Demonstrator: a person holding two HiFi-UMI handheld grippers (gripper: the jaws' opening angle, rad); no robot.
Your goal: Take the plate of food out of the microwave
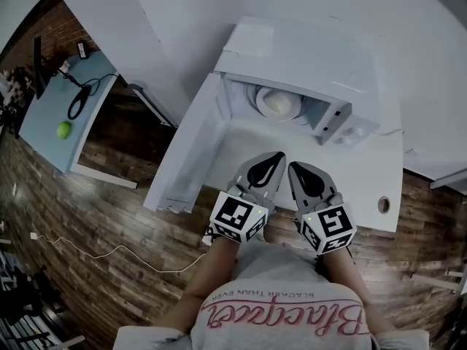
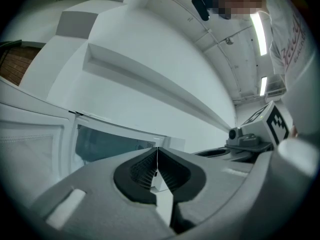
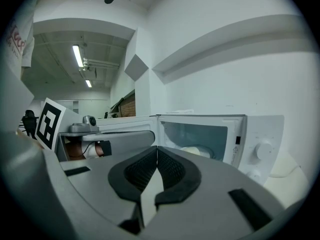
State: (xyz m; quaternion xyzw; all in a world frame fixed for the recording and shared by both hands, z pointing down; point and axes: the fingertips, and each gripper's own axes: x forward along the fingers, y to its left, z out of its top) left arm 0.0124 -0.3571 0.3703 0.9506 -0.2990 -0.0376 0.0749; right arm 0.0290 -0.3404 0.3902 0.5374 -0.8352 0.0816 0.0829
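Where the plate of food sits: inside the microwave, toward the back of the cavity, a pale mound on a round white plate; not yet out.
Microwave: stands on the white worktop against the wall, with its opening facing the person.
Door: swung fully out to the person's left, clear of the way in.
Left tool: jaws pressed together with nothing between them, tip just in front of the opening.
Right tool: jaws likewise together and empty, just beside the left tool and angled slightly inward.
Key relation: the plate lies straight ahead of both tips, deeper in the cavity and well apart from them. In the head view it lines up almost exactly with the left tool's tip. In the right gripper view it shows a little right of the jaw line.
Nearer hand: the left looks marginally nearer, though the difference is slight.
Axis: a round plate has no long axis; its near rim faces the tools and is the edge to take.
Next move, as judged: both tools must spread their jaws before reaching in, then enter level to close on the rim.
Risk: a one-sided grip could tilt the plate and spill the food.
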